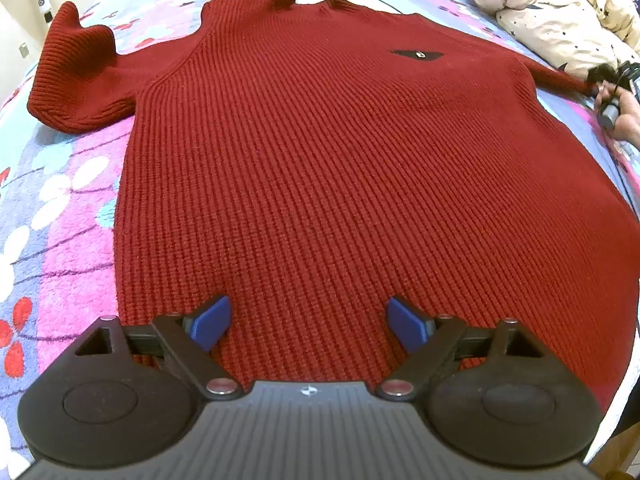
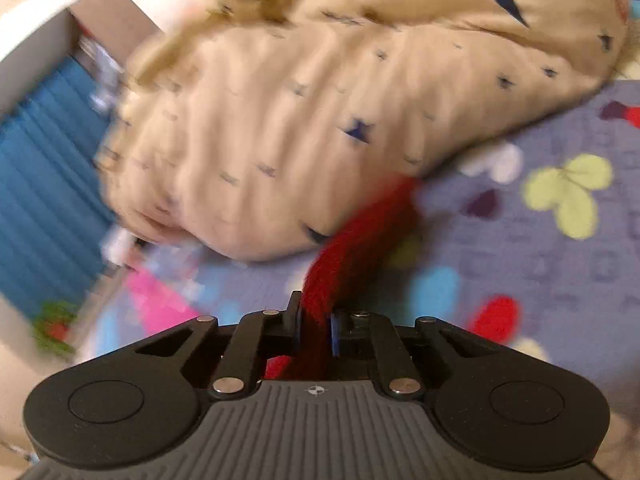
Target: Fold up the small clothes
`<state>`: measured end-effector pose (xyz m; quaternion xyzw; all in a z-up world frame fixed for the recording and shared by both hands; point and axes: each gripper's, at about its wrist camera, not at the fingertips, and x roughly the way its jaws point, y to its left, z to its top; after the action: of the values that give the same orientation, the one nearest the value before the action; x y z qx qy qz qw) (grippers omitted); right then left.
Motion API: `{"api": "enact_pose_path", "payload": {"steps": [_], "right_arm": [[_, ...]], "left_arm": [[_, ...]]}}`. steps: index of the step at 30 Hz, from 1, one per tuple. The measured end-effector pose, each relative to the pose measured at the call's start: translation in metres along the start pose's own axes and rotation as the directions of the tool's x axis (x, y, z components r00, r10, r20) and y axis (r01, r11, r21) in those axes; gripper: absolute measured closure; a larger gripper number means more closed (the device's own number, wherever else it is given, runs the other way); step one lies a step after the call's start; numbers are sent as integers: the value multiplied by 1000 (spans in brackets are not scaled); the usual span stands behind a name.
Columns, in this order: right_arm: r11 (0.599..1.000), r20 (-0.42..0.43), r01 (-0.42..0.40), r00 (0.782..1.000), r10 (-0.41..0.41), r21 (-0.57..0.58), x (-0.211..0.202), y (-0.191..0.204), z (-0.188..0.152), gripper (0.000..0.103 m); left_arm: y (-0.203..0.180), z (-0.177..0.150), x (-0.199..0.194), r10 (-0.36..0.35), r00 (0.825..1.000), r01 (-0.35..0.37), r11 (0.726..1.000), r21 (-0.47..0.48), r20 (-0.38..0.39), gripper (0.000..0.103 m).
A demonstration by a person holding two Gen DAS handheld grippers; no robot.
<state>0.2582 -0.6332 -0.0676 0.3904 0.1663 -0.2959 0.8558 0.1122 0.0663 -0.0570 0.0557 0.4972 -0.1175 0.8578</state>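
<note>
One view only — claw [image 2: 314, 330] gripping sleeve [image 2: 360, 232]

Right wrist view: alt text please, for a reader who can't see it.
The right gripper is shut on a strip of red knit sweater, which trails forward over a floral blanket. A cream star-print duvet lies bunched beyond; the picture is motion-blurred.

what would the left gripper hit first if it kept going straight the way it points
Most likely the red sweater. The left gripper hangs open and tilted down over the hem end, with only knit between and beyond its fingers. How near the fabric is cannot be judged.
</note>
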Motion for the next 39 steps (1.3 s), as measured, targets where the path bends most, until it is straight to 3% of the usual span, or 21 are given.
{"api": "enact_pose_path", "payload": {"steps": [1, 3, 5, 8, 10, 13, 16, 18, 19, 20, 22, 25, 27, 30, 31, 32, 33, 34, 36, 38, 39], "right_arm": [[997, -46, 80, 996, -80, -7, 8, -4, -4, 88], [997, -37, 76, 996, -76, -1, -3, -14, -12, 87], [991, -52, 123, 991, -126, -48, -20, -4, -10, 73], [981, 4, 131, 991, -131, -141, -61, 17, -12, 63], [974, -29, 80, 996, -88, -213, -82, 35, -18, 62], [948, -186, -108, 981, 53, -300, -114, 59, -37, 59], [877, -397, -296, 908, 135, -379, -151, 69, -70, 51], [832, -544, -401, 826, 148, -383, -171, 65, -95, 45], [814, -627, -450, 766, 142, -366, -181, 58, -109, 39], [804, -677, -470, 726, 119, -363, -188, 51, -121, 37], [779, -713, -459, 701, 22, -427, -200, 41, -140, 37], [717, -677, -449, 735, -45, -534, -227, 27, -155, 37], [689, -677, -466, 735, -48, -555, -240, 23, -158, 38], [664, -682, -485, 729, -52, -569, -257, 12, -162, 61], [658, -689, -495, 723, -52, -568, -262, 13, -161, 83], [655, -688, -496, 724, -51, -570, -266, 12, -160, 93], [657, -683, -494, 729, -44, -570, -269, 11, -157, 95], [672, -673, -488, 739, -22, -557, -275, 11, -152, 97], [727, -617, -458, 785, 62, -511, -295, 5, -130, 98], [794, -569, -462, 801, 183, -395, -314, -3, -98, 98], [806, -554, -456, 809, 197, -379, -320, -6, -92, 98]], "left_arm": [[1, 0, -1, -2, 1000, 2, 1000, -3, 0, 14], [4, 1, -3, -11, 1000, 11, 1000, -20, 1, 14], [8, 3, -7, -24, 1000, 24, 999, -47, 6, 15], [17, 6, -13, -35, 999, 37, 994, -99, 24, 17], [23, 6, -20, -28, 999, 34, 991, -131, 41, 17], [36, 5, -30, -17, 998, 29, 979, -200, 59, 17], [54, 0, -40, -6, 998, 24, 956, -293, 61, 18], [65, -7, -44, 10, 999, 2, 939, -344, 35, 20], [70, -10, -45, 17, 1000, -9, 931, -364, 19, 21], [75, -14, -47, 22, 1000, -19, 923, -384, 3, 23], [83, -23, -51, 19, 1000, -22, 913, -407, -12, 28], [89, -36, -56, -1, 999, -13, 915, -403, -34, 35], [87, -46, -58, -11, 998, -14, 923, -386, -63, 43], [81, -61, -61, -29, 996, -2, 940, -341, -86, 61], [79, -63, -62, -34, 996, 3, 945, -328, -88, 68], [78, -66, -63, -40, 996, 10, 947, -321, -86, 83], [76, -69, -67, -42, 996, 16, 948, -317, -76, 92], [75, -69, -72, -42, 998, 22, 949, -315, -55, 93], [70, -72, -89, -69, 997, 73, 945, -319, 23, 93], [69, -74, -104, -114, 989, 137, 934, -329, 91, 93], [69, -75, -106, -122, 989, 144, 932, -332, 88, 93]]}}
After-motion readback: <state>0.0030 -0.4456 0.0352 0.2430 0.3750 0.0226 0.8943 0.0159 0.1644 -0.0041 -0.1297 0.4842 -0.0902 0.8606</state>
